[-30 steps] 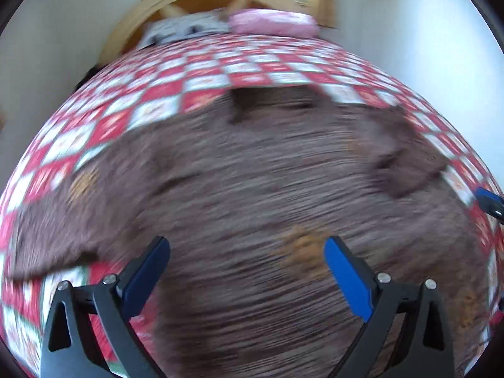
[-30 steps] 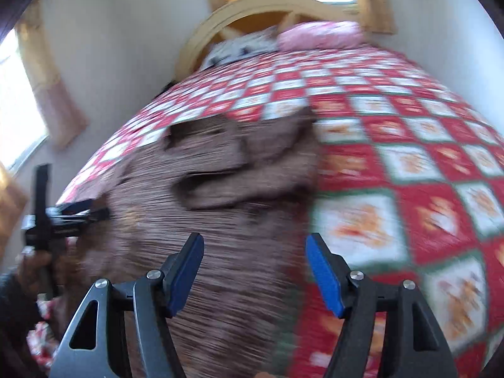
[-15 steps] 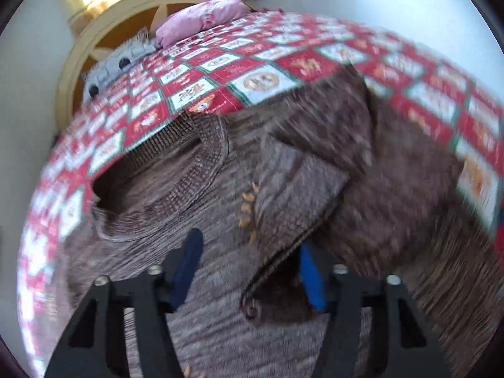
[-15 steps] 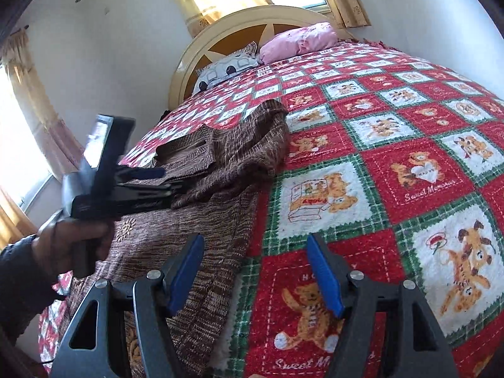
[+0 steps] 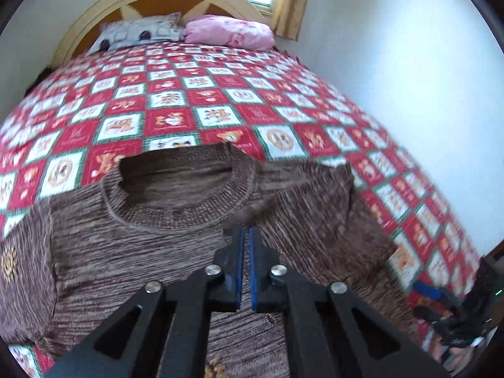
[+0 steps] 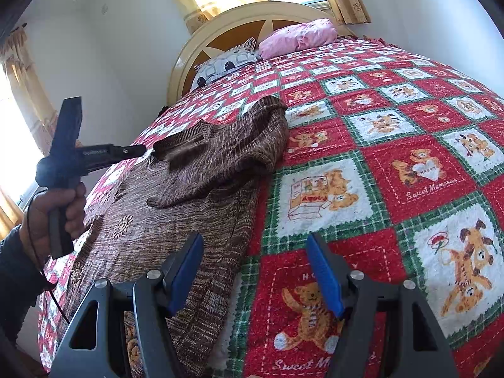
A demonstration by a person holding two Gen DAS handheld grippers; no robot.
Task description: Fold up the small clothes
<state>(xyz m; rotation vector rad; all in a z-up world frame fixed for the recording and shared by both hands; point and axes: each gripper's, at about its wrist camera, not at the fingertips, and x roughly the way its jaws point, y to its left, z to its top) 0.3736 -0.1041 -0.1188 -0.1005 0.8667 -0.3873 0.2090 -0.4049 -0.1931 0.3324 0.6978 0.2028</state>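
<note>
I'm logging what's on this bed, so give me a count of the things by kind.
Sweater: 1
Pillows: 2, one grey and one pink
Quilt: 1
Total: 4

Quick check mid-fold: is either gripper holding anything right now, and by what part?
The left gripper is shut on the brown sweater, apparently at a sleeve fold beside the collar. The right gripper is open, empty.

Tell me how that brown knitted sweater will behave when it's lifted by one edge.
The sweater will probably droop: its folded-over sleeve already sags in soft creases. The thick knit looks fairly heavy for its size, so it may stretch. The left hand-held gripper looks closed near the collar; the ribbed surface seems unlikely to slip.
</note>
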